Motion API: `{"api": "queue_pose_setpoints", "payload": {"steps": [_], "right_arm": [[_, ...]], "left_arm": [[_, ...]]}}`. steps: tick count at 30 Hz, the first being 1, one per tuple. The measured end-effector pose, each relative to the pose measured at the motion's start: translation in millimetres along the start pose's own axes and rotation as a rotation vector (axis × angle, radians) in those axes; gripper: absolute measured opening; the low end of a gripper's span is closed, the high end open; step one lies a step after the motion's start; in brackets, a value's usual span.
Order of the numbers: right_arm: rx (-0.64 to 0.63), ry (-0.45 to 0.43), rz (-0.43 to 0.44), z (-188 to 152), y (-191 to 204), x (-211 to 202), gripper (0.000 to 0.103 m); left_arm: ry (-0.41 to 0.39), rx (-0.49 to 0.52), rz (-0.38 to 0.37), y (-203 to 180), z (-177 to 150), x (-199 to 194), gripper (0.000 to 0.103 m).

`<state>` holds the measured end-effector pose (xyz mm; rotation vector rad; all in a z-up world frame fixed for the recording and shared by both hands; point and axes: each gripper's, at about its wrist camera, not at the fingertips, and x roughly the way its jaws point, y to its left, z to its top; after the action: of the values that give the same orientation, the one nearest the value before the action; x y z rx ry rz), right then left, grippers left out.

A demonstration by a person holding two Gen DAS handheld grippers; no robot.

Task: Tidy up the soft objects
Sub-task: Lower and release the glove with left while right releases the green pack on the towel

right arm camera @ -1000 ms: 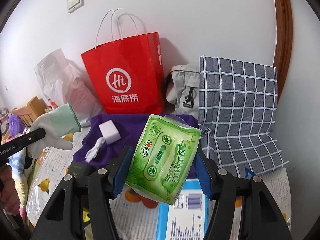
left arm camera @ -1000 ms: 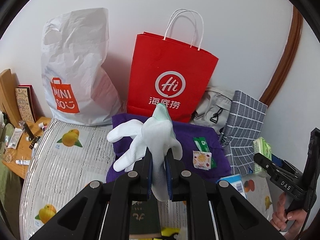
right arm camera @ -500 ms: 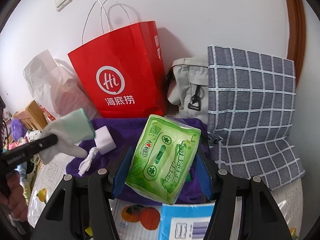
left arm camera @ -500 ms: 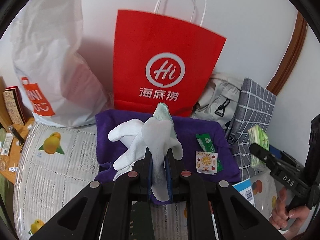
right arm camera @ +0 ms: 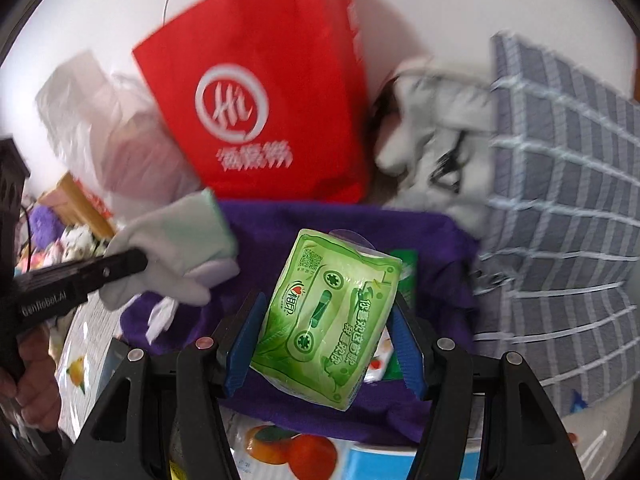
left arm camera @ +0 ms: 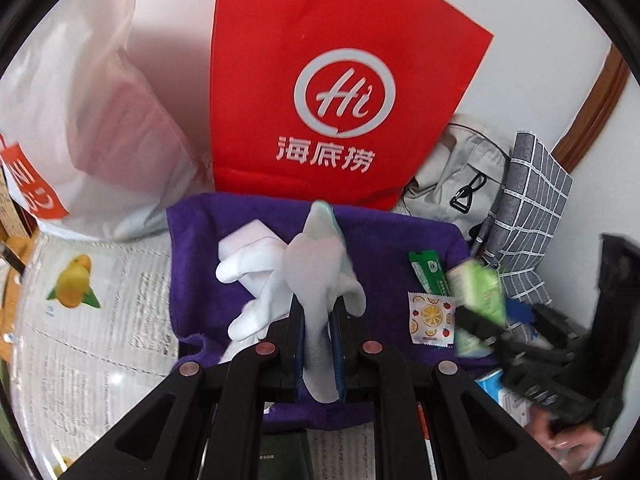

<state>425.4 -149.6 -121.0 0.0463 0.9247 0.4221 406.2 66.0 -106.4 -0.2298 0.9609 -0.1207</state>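
— Two grippers, both loaded. See the left gripper (left arm camera: 318, 346)? Its blue pads are pinched tight on the limp white fabric work glove (left arm camera: 316, 280), cuff sticking up, fingers flopping to the side.

— And the right gripper (right arm camera: 324, 320)?

— Spread about halfway and clamped on the squashy green plastic pack of tissues (right arm camera: 326, 312), which sits tilted between the jaws.

— What's changed in the last second?

— Both hands have dropped and pushed forward together. A moment ago the red paper carrier bag (left arm camera: 340, 92) showed its handles; now it fills the view, and the purple fleecy cloth (left arm camera: 392, 240) lies straight under both loads.

— So that cloth is the collecting spot?

— I'd judge so. A white foam block (left arm camera: 246, 238), a green sachet (left arm camera: 426, 270) and a fruit-print sachet (left arm camera: 432, 318) already lie on it.

— Anything awkward?

— The glove hangs above the block and may land across it. The pack is nearing the sachets. Neither is down yet; letting go comes next, I think.
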Motion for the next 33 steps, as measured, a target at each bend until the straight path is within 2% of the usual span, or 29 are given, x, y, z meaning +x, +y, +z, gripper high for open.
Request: {"api": "queue_pose_setpoints", "payload": {"steps": [6,13,20,23,26,28,31,33], "right_arm": [[-0.024,0.102,0.018,-8.3,8.1,35.9,0.061],[-0.031,0.122,0.0,-9.7,4.4,40.0,0.061],[-0.011,0.163,0.007,-8.8,-2.8,51.5,0.065],[0.002,0.151,-0.004,-7.5,-7.3,47.5,0.075],[0.007,0.127,-0.03,-5.3,-11.6,38.8,0.076],[0.017,0.103,-0.029,-3.3,-12.8,31.5,0.076],[0.023,0.075,-0.035,-1.6,-11.9,23.0,0.076],[0.022,0.056,-0.043,-1.0,-10.7,17.9,0.076]], "left_arm": [[0.062,-0.002,-0.056,0.2,-1.8,15.5,0.012],[0.114,0.0,-0.076,-5.2,-7.7,36.8,0.012],[0.119,-0.001,-0.087,-5.7,-8.4,43.1,0.012],[0.112,0.019,-0.077,-6.6,-7.3,44.3,0.019],[0.103,0.027,-0.064,-7.1,-5.4,43.5,0.028],[0.088,0.024,-0.065,-5.5,-3.7,40.4,0.044],[0.057,0.027,-0.069,-4.8,-1.6,34.0,0.054],[0.046,0.031,-0.057,-4.0,-0.4,30.9,0.056]]}}
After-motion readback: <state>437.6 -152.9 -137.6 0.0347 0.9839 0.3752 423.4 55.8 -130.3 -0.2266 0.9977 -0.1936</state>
